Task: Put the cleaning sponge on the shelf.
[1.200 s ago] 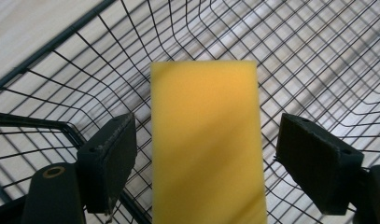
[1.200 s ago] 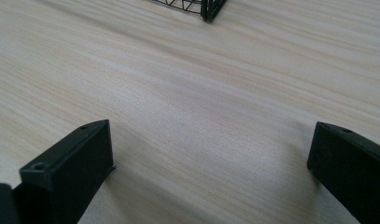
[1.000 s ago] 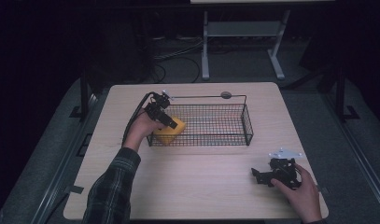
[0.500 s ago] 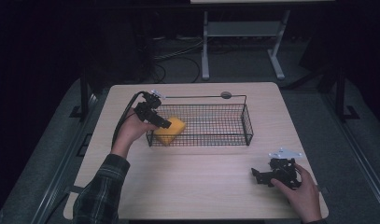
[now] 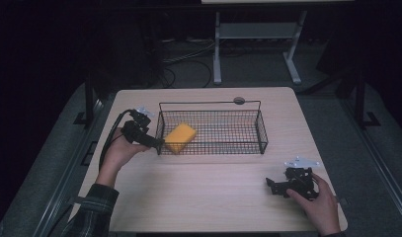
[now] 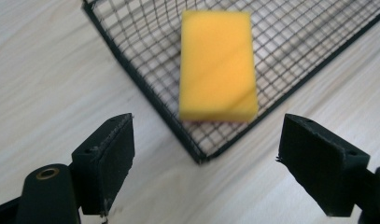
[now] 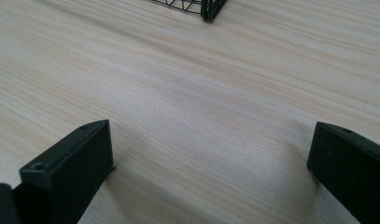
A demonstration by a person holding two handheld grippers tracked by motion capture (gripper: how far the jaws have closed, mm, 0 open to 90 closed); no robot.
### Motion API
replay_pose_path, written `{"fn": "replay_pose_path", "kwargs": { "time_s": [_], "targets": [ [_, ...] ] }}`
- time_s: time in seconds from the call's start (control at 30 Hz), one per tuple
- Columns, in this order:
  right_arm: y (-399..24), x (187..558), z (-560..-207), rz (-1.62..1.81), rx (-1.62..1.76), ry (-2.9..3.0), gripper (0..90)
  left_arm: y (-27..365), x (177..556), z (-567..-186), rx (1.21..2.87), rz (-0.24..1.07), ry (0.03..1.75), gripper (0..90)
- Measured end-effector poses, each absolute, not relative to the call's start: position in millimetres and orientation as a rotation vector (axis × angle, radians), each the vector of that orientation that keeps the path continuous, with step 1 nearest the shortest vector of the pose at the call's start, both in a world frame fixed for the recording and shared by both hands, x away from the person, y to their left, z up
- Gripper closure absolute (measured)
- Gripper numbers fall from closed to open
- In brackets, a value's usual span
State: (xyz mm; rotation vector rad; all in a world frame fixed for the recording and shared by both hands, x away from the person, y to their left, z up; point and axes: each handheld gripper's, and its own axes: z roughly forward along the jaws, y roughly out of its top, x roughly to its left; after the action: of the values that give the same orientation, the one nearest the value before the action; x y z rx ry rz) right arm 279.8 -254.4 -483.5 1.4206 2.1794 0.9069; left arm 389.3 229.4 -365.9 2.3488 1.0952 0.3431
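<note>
Lying flat in the left end of the wire basket, the yellow sponge looks delivered, so the left gripper hangs spread just outside that corner, holding nothing.

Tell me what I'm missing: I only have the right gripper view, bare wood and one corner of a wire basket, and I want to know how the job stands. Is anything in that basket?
Observer: Yes, a yellow sponge lies at the left end of the wire basket.
Operator: Is the other claw holding it?
Observer: No. The left claw is open, with nothing between its jaws.
Operator: Where is that claw?
Observer: In the high view it sits outside the basket, by its left front corner.
</note>
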Motion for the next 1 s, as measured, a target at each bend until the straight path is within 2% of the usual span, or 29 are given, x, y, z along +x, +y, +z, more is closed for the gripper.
{"fn": "replay_pose_path", "kwargs": {
  "time_s": [0.53, 1.0],
  "targets": [
    [-254, 280, -484, 0.906, 1.421, 2.179, 0.0, 261, 328, -396, 2.298, 0.392, 1.128, 16.0],
    [-254, 280, -484, 0.907, 1.420, 2.179, 0.0, 273, 291, -428, 2.256, 0.430, 1.151, 14.6]
  ]
}}
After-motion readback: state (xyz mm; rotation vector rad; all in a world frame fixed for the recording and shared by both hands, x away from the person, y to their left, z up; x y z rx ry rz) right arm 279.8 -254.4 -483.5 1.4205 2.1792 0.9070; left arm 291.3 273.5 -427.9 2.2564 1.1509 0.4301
